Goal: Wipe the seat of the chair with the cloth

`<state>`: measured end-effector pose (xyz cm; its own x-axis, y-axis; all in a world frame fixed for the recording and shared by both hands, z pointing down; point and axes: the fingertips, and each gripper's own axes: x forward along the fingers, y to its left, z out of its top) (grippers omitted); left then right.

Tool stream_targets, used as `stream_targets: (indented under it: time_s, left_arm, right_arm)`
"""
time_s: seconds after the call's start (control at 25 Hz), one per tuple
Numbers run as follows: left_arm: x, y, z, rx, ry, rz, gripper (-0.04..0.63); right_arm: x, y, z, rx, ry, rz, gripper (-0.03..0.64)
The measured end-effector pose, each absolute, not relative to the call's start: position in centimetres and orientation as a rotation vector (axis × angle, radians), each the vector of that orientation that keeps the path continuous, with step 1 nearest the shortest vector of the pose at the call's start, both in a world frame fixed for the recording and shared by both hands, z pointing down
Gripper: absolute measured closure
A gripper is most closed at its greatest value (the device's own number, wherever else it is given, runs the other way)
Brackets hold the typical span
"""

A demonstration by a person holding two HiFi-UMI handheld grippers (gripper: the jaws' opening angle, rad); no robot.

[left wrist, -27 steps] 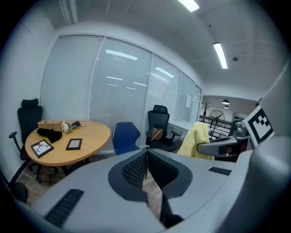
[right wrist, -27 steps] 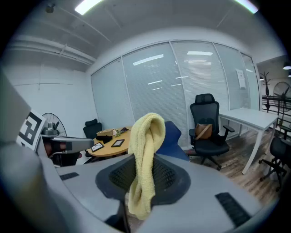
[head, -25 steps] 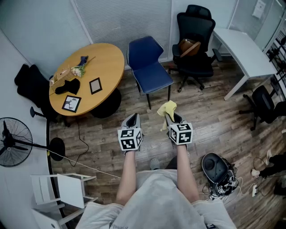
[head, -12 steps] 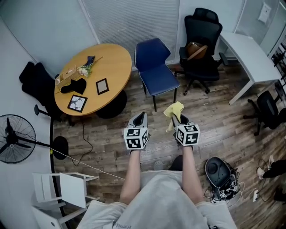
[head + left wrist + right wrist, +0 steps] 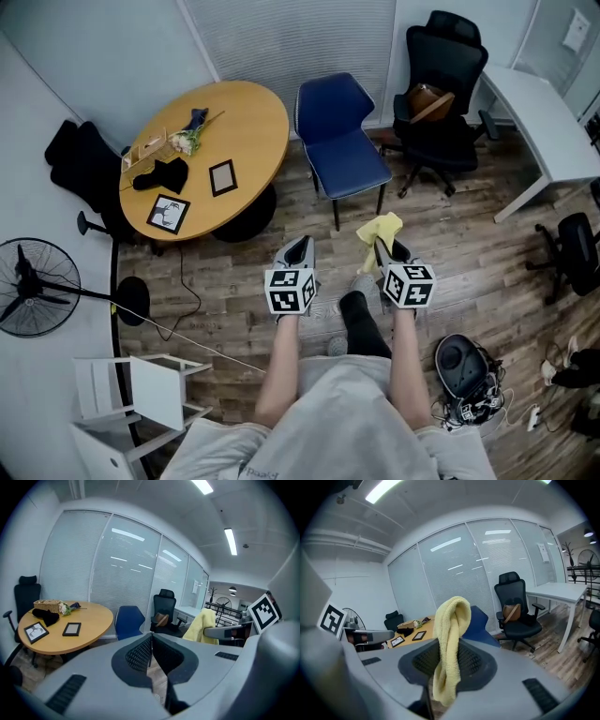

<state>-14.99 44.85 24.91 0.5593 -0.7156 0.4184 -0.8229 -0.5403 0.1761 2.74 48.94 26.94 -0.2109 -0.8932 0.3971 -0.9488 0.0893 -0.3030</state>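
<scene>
Right gripper (image 5: 449, 658) jaws clamp a fuzzy, folded yellow cloth (image 5: 451, 620). Left gripper (image 5: 150, 644) jaws meet, empty, a smooth blue chair (image 5: 339, 141) beyond.

Bright ceiling strip lighting, fisheye-warped edges

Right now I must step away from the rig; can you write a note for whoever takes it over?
Left tongs: shut, empty.
Right tongs: shut on the yellow cloth.
Blue chair: ahead on the floor, beside the round table, touched by neither tongs.
Done: cloth is in the grip.
Left: step up to the chair and wipe its seat.
</scene>
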Motion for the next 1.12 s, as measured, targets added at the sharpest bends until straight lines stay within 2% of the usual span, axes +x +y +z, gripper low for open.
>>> stream_targets:
  time_s: [0.64, 0.88, 1.12]
  left_arm:
    - [-12.2, 24.2, 22.7, 2.441, -1.332, 0.465, 0.566]
    - [-10.0, 18.5, 24.2, 2.41, -1.319, 0.488, 0.566]
    - [-10.5, 15.6, 27.1, 2.333, -1.324, 0.514, 0.566]
  right_arm:
    - [9.8, 27.6, 26.0, 1.995, -2.274, 0.85, 0.514]
    - [14.4, 21.8, 27.7, 2.057, -2.22, 0.924, 0.514]
    - [15.2, 18.5, 30.9, 2.025, -2.164, 0.998, 0.514]
